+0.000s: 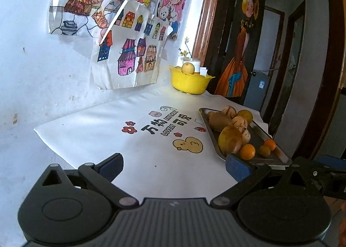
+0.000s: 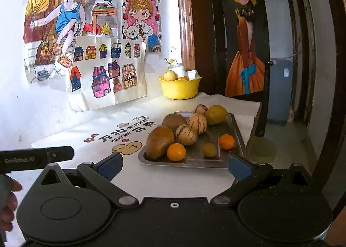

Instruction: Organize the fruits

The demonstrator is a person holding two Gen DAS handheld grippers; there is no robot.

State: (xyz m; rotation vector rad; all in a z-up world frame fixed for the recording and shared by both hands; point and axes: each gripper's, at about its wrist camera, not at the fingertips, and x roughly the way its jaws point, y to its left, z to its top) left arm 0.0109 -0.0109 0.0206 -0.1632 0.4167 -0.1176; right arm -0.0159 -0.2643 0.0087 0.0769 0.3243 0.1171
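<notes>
A metal tray [image 2: 235,130] on the white tablecloth holds several fruits: a brown pear [image 2: 159,142], striped melons [image 2: 186,134], a kiwi [image 2: 174,121], a yellow fruit [image 2: 215,114], two oranges [image 2: 176,151] and a small yellow-green fruit [image 2: 209,150]. The tray also shows in the left wrist view [image 1: 210,136]. A yellow bowl [image 2: 179,89] at the back holds an apple [image 2: 170,75]; the bowl also shows in the left wrist view [image 1: 189,83]. My right gripper [image 2: 175,165] is open and empty, just before the tray's near edge. My left gripper [image 1: 174,167] is open and empty over the cloth, left of the tray.
Children's drawings [image 2: 86,37] hang on the white wall at left. A jar with flowers [image 2: 178,68] stands behind the bowl. The table ends at right near a dark door with a painted figure [image 2: 245,52]. The left gripper's body [image 2: 34,158] shows in the right wrist view.
</notes>
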